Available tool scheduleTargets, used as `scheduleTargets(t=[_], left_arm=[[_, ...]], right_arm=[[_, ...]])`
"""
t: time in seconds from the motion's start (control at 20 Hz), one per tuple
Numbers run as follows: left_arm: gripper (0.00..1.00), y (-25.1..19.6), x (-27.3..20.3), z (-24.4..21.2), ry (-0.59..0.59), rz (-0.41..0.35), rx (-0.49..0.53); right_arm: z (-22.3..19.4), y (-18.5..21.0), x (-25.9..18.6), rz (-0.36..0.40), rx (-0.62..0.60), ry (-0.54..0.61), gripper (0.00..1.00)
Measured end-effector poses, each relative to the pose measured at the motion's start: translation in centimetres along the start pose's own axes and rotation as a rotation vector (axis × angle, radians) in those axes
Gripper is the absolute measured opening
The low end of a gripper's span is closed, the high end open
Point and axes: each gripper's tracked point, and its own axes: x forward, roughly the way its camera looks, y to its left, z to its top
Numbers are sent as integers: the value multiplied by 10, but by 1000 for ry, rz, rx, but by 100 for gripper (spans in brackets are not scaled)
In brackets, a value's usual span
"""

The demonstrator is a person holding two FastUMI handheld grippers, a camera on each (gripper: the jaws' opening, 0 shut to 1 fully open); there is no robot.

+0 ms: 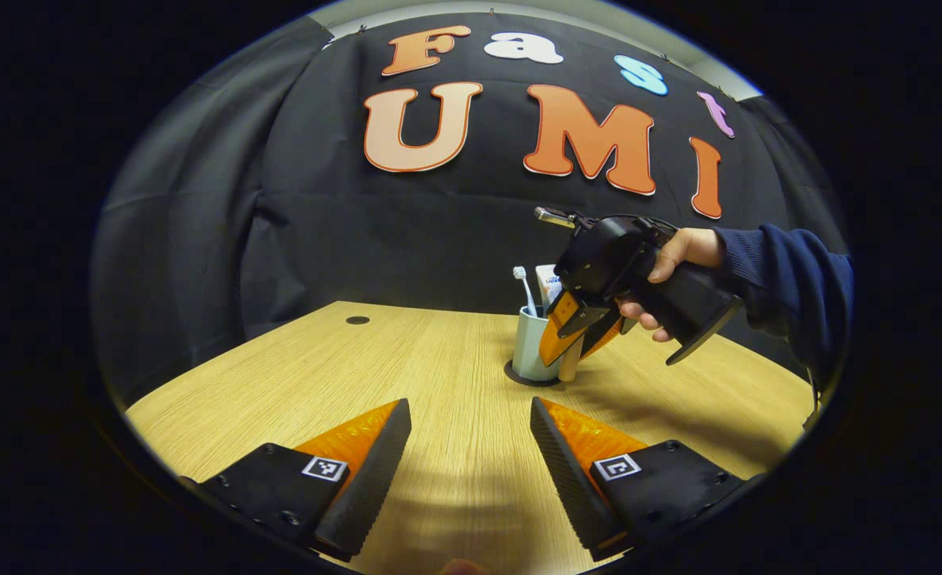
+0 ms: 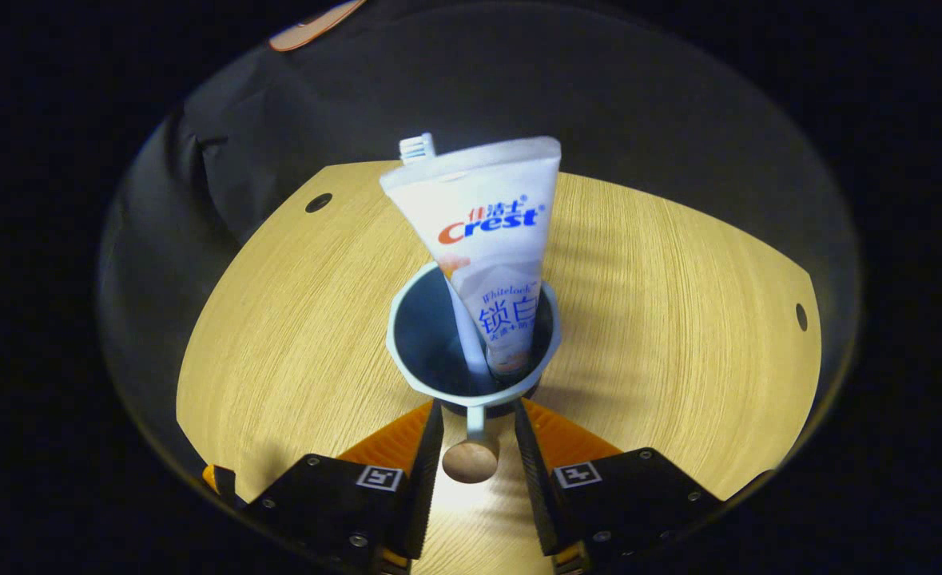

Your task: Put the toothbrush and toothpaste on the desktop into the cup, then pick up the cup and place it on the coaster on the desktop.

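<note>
Cup (image 1: 533, 345) sits on the coaster (image 1: 531, 378), toothbrush (image 1: 523, 287) and toothpaste (image 2: 493, 263) inside. My right gripper (image 2: 474, 447) straddles the handle (image 2: 471, 455), fingers narrow but seemingly apart from it; I'd back straight out. Left gripper (image 1: 471, 455) gapes wide, empty.

Printed on the toothpaste tube (image 2: 493, 263) standing in the cup (image 2: 407, 363): the brand "Crest", with "Whitelock" lower down among Chinese characters. On each finger block (image 2: 379, 477), a small square black-and-white marker, not readable as text.
</note>
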Motion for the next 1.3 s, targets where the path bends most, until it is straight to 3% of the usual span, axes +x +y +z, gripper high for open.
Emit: scheduleTargets(t=[0.05,0.1,0.3,0.4,0.5,0.7,0.9,1.15,1.3], left_arm=[[96,-1,0,2,0,2,3],[96,-4,0,3,0,0,13],[96,-12,-6,16,-26,5,41],[96,-18,-7,22,-36,-5,45],[96,-19,-5,29,-47,6,55],[96,-24,-3,49,-72,7,44],[96,-39,1,72,-113,-3,79],[96,-68,6,98,-184,-18,105],[96,-86,7,107,-215,-48,54]], right_arm=[[-1,1,-6,4,-7,-17,51],[-2,0,-13,7,-17,-38,64],[-4,-3,-43,26,-35,-127,74],[-4,-4,-63,51,-30,-178,70],[-4,-11,-81,64,-27,-252,77],[-5,-42,-123,26,-37,-406,77],[-17,-66,-161,52,18,-508,77],[-26,-107,-207,-46,-7,-721,77],[-42,-131,-222,-126,-10,-808,77]])
